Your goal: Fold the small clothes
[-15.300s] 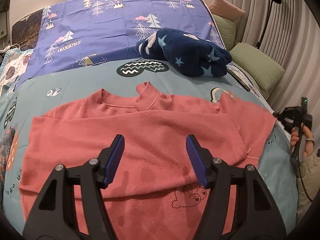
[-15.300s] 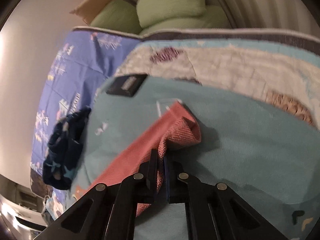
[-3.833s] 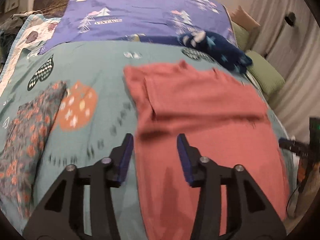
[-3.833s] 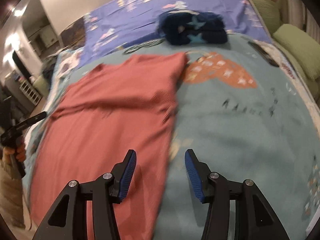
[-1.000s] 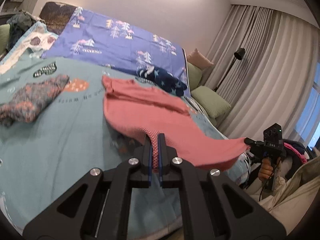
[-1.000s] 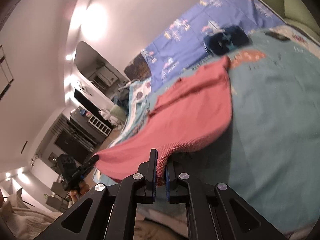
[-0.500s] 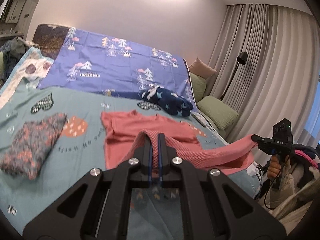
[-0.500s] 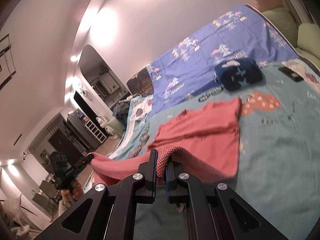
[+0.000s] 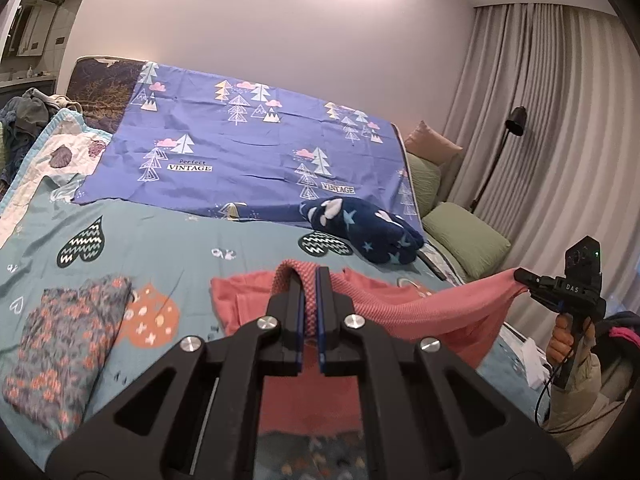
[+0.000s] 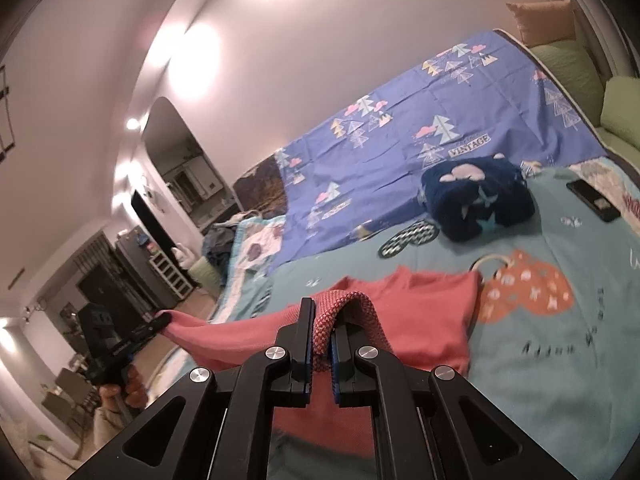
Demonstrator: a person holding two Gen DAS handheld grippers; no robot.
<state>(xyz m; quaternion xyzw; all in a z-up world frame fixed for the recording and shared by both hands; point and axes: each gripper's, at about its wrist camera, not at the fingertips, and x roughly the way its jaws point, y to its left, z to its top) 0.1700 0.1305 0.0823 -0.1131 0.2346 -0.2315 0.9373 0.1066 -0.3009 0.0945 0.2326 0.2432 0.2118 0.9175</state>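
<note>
Teal patterned bedding covers the bed (image 9: 168,248), and on it lies one coral-red knit top (image 9: 404,308), its far part spread flat on the cover while its near edge is lifted clear of the bed and stretched between two grippers. One left gripper (image 9: 309,312) has its jaws clenched on a fold of the top's near left corner, the waffle-textured fabric looping up over the blue pads. One right gripper (image 10: 320,344) is likewise clenched on the near right corner, a loop of knit bulging above its jaws. From the left wrist camera the right gripper shows at the far right with the top's hem drawn taut to its tip, held by one hand (image 9: 560,344) on a pistol-style grip.

Beyond the top, toward the far right, sits one dark navy fleece bundle with pale stars (image 9: 360,236). To the left of the top lies one folded grey garment with an orange floral print (image 9: 60,344), well apart from it. One purple sheet printed with pine trees (image 9: 248,160) covers the far half of the bed. One black phone (image 10: 594,200) rests near the right edge of the bed. Three cushions line the far right: two green (image 9: 464,240) and one tan (image 9: 432,148). One black floor lamp (image 9: 514,126) stands before grey curtains (image 9: 560,140).
</note>
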